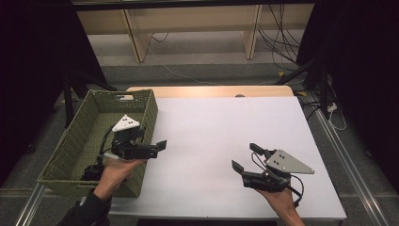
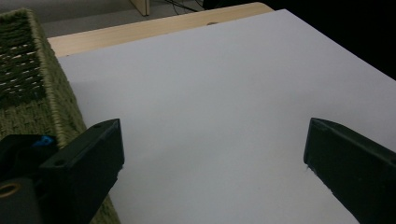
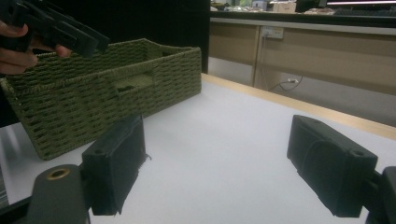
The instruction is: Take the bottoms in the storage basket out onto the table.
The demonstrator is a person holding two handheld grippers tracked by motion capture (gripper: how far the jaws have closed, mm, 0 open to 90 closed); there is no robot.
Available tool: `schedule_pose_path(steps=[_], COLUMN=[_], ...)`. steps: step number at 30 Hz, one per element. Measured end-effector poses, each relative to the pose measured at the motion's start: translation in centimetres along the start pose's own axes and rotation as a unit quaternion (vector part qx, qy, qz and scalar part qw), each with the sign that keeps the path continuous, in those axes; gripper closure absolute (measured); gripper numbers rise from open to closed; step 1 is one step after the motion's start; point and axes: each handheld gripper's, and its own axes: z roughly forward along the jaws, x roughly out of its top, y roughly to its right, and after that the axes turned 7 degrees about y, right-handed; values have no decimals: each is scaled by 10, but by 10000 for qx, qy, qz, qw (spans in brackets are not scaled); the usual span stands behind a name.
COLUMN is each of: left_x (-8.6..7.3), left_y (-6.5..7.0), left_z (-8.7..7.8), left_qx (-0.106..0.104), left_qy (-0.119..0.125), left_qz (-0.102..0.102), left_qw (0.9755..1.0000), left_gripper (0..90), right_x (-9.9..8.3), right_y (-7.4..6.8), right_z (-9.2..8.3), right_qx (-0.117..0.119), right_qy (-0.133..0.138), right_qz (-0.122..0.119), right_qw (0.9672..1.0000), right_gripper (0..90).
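A green woven basket (image 1: 141, 117) stands on the left part of the white table (image 1: 221, 127). A hand holds my left gripper (image 1: 160, 147) over the basket's right wall, jaws pointing right over the table. In the left gripper view this gripper (image 2: 212, 154) is open, with bare white table between its jaws and the basket's wall (image 2: 51, 93) at the left. My right gripper (image 1: 246, 157) is held low over the table's front right, pointing left. It is open too (image 3: 215, 163) and holds nothing. The right gripper view looks toward the basket (image 3: 107, 88) and the left gripper (image 3: 60, 28).
Something dark (image 1: 90, 172) lies in the basket's near corner, partly hidden by the hand; I cannot tell what it is. A wooden strip (image 1: 211, 91) borders the table's far edge. Cables (image 1: 282, 37) lie on the floor beyond, and black curtains close in both sides.
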Motion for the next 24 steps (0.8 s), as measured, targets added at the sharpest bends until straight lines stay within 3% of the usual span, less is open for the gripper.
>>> schedule_pose_path(steps=[3, 14, 17, 20, 24], left_x=[3, 6, 6, 8, 11], left_y=[-12, -32, -36, -43, -59], left_z=[-7, -18, -19, -21, -30], left_qx=[207, 484, 543, 776, 884], left_qy=[-58, -109, -240, -391, -352], left_qz=[29, -47, -32, 102, -142], left_qw=[9998, 9988, 9982, 9962, 9954], left_gripper=[46, 49, 50, 50, 56], right_x=[0, 0, 0, 0, 0], right_y=[0, 0, 0, 1, 2], right_z=[0, 0, 0, 0, 0], right_qx=[-12, 4, 2, -18, -30], right_qy=[-10, 3, 3, -1, 2], right_qz=[13, 16, 24, 15, 33], right_qw=[10000, 10000, 10000, 10000, 10000], right_gripper=[202, 203, 203, 202, 203])
